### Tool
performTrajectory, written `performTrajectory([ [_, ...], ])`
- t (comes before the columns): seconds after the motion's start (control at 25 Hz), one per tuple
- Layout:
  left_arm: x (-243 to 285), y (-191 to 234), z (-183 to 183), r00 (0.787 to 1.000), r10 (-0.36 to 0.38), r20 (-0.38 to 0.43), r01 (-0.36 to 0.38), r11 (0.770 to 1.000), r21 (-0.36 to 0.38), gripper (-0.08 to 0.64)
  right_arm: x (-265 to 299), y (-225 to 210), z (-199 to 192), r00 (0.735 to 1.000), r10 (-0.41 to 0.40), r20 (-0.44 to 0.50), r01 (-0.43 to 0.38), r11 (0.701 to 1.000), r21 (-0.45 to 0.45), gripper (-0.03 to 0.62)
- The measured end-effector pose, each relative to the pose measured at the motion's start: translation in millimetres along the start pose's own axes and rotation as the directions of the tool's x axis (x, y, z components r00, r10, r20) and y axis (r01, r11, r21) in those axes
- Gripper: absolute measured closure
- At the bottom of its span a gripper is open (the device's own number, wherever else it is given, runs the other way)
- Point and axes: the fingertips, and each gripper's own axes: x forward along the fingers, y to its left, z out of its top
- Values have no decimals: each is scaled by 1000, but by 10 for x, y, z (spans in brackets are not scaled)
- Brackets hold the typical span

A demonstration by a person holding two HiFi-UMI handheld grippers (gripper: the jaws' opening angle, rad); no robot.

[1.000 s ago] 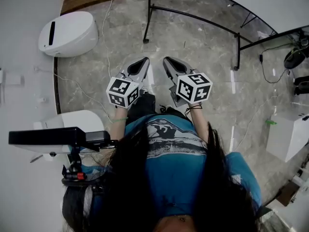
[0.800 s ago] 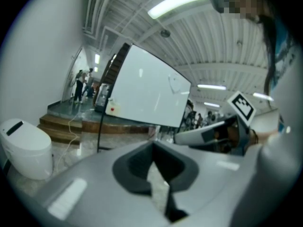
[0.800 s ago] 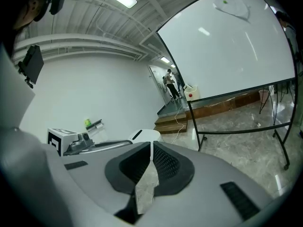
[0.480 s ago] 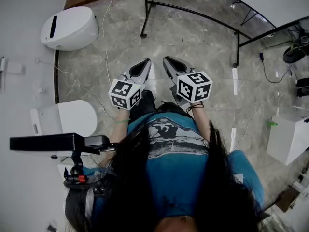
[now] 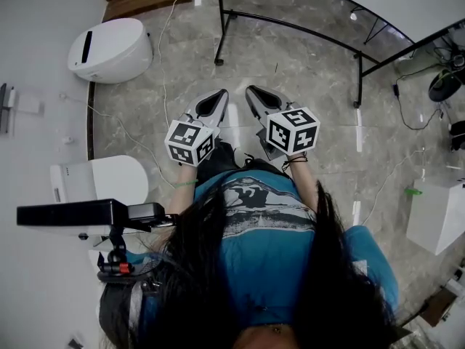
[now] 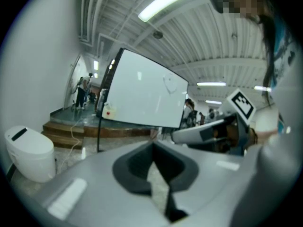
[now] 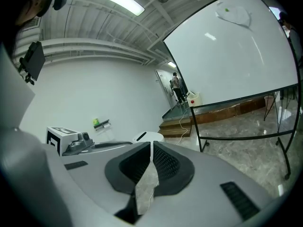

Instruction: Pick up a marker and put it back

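the left gripper (image 5: pixel 212 102) and right gripper (image 5: pixel 256 99) are held side by side in front of the person's waist, pointing out over the marble floor (image 5: pixel 305 71) toward the black stand (image 5: pixel 290 26) of a whiteboard (image 7: pixel 232 56). both claws are closed tip to tip, with nothing between them. the marker is too small to pick out in any view; a small wall shelf (image 7: pixel 102 123) holding something green shows far off.

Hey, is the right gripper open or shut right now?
Shut and empty: the right gripper shows its jaws meeting at the tips, with nothing between them.
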Motion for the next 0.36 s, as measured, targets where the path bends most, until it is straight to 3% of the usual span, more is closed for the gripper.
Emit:
performTrajectory([
  [0.36,-17,39,-24,1000,9,-6,-9,1000,2,557,39,-2,-17,1000,5,-3,-5,1000,0,565],
])
